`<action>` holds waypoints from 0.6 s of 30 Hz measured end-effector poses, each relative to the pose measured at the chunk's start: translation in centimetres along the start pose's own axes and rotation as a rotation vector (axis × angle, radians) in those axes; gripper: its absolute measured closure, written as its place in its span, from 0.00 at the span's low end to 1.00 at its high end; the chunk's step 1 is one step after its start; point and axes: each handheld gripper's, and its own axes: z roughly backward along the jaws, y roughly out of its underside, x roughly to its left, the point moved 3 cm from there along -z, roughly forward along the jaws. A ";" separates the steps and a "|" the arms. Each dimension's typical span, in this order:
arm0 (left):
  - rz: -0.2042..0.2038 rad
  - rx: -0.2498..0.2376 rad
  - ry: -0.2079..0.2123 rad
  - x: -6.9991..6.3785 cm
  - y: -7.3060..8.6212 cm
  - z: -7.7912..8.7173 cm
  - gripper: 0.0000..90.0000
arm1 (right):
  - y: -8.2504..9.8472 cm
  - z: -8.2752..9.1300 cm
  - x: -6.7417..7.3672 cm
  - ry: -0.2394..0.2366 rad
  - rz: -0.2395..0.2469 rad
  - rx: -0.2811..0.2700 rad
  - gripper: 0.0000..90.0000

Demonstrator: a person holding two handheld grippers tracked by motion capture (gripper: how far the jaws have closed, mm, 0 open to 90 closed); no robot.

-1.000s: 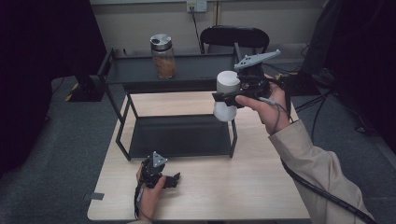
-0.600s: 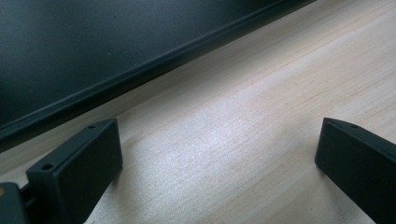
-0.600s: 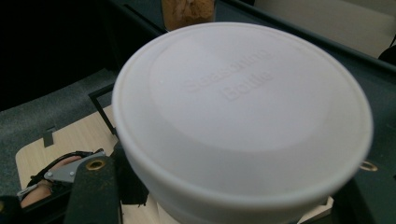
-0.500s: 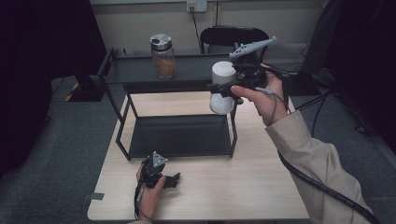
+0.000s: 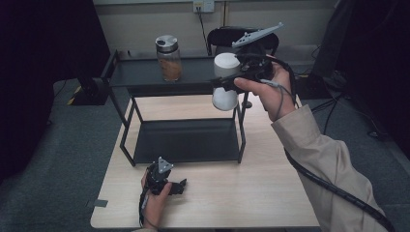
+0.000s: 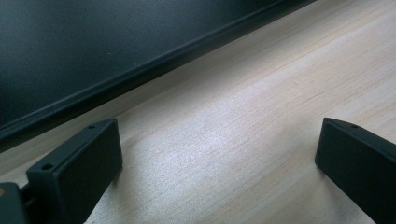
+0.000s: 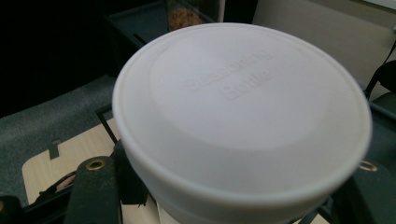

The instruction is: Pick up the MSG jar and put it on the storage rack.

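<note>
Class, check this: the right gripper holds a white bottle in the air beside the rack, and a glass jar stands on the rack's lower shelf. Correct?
Not quite. The jar stands on the upper shelf of the rack, as the high view shows. The right gripper does hold the white bottle in the air.

Pale wood-grain desk (image 6: 243,140), smooth with a soft sheen. Matt black metal shelf rack (image 5: 186,140); matt black plastic pads on the left hand-held gripper (image 6: 219,163). Smooth, matt white plastic seasoning bottle (image 7: 243,121); clear glossy jar (image 5: 169,58), shiny metal lid.

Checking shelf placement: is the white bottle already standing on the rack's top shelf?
No, the white bottle hangs in the air in the right gripper, beside the top shelf.
</note>
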 end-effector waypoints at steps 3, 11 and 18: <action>0.000 0.000 0.000 0.0 0.0 0.0 0.00 | -0.4 0.1 -0.1 -0.004 -0.006 -0.009 0.38; 0.000 0.000 0.000 0.0 0.0 0.0 0.00 | -1.8 0.5 0.0 0.005 -0.003 -0.030 0.38; 0.000 0.000 0.000 0.0 0.0 0.0 0.00 | -3.0 0.4 0.2 0.020 0.011 -0.029 0.38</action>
